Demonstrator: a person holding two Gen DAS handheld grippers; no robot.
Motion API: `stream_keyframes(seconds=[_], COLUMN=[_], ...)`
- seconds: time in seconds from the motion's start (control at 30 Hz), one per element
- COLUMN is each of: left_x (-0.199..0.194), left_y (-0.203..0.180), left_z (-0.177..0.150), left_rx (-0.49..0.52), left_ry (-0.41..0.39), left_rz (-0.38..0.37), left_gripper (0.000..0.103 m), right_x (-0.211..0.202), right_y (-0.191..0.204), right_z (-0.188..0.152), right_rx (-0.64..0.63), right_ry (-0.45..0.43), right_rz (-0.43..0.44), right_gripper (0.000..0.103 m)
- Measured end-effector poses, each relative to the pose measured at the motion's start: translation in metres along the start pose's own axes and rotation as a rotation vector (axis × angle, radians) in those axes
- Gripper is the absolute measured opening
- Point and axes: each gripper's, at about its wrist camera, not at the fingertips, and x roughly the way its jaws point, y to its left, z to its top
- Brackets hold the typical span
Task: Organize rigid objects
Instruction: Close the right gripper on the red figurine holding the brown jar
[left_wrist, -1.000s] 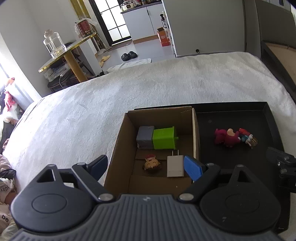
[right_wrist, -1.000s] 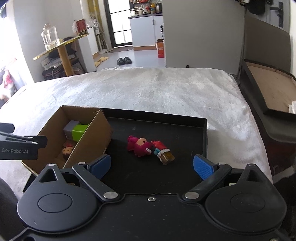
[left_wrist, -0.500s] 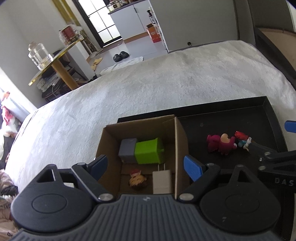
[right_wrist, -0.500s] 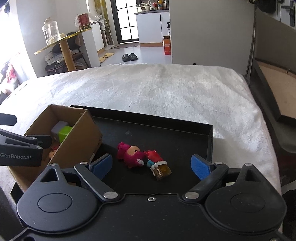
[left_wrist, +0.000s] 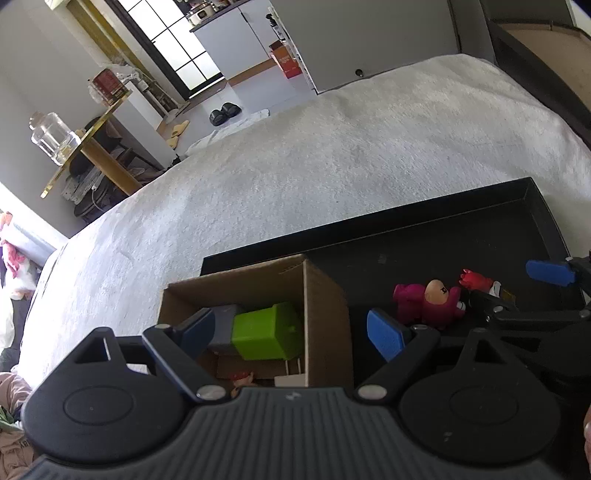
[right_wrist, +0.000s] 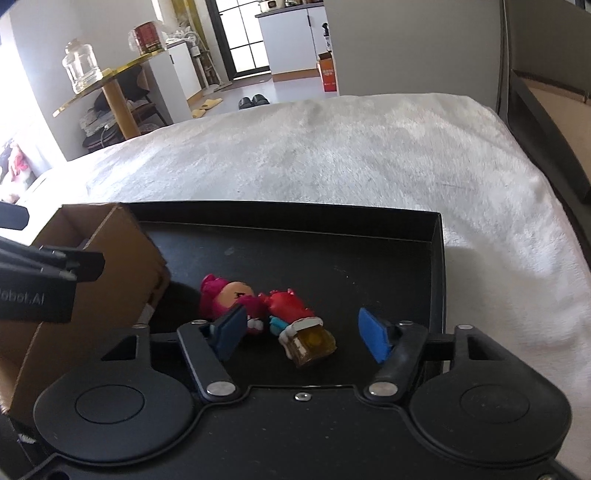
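A black tray (right_wrist: 436, 236) is laid on the white blanket (right_wrist: 332, 155), apparently for sorting, with a cardboard box (left_wrist: 325, 317) at its left. The right gripper (right_wrist: 303, 328), jaws apart and empty, straddles the red figurine (right_wrist: 295, 317), which lies toppled, base toward the camera, long axis pointing away and slightly left.

This is a home: a bed (right_wrist: 332, 155) with white blanket, slippers (right_wrist: 253, 101) on the floor, a glass jar (right_wrist: 79, 70) on a side table (right_wrist: 110, 79), and kitchen cabinets (right_wrist: 291, 40) behind.
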Motion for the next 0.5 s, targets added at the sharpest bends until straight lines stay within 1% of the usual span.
stream_keyframes(seconds=[0.1,0.17,0.3,0.5], left_x=[0.004,0.005,0.008,0.0], left_y=[-0.004,-0.006,-0.005,0.002], left_z=[0.001,-0.001,-0.004,-0.013], left_rx=[0.007,0.01,0.004,-0.011], left_ry=[0.006,0.008,0.023,0.021], left_rz=[-0.004,-0.005,-0.006,-0.007], left_gripper=[0.089,0.089,0.089,0.088], right_x=[0.008,0.012,0.012,0.001], right_y=[-0.003,-0.004,-0.005,-0.012], right_z=[-0.002,-0.005,-0.012,-0.019], right_rx=[0.017,0.022,0.016,0.059], right_ry=[0.008,0.019,0.031,0.051], right_rz=[-0.003,0.011,0.0,-0.022], right_gripper=[0.061,0.048,0.033,0.032])
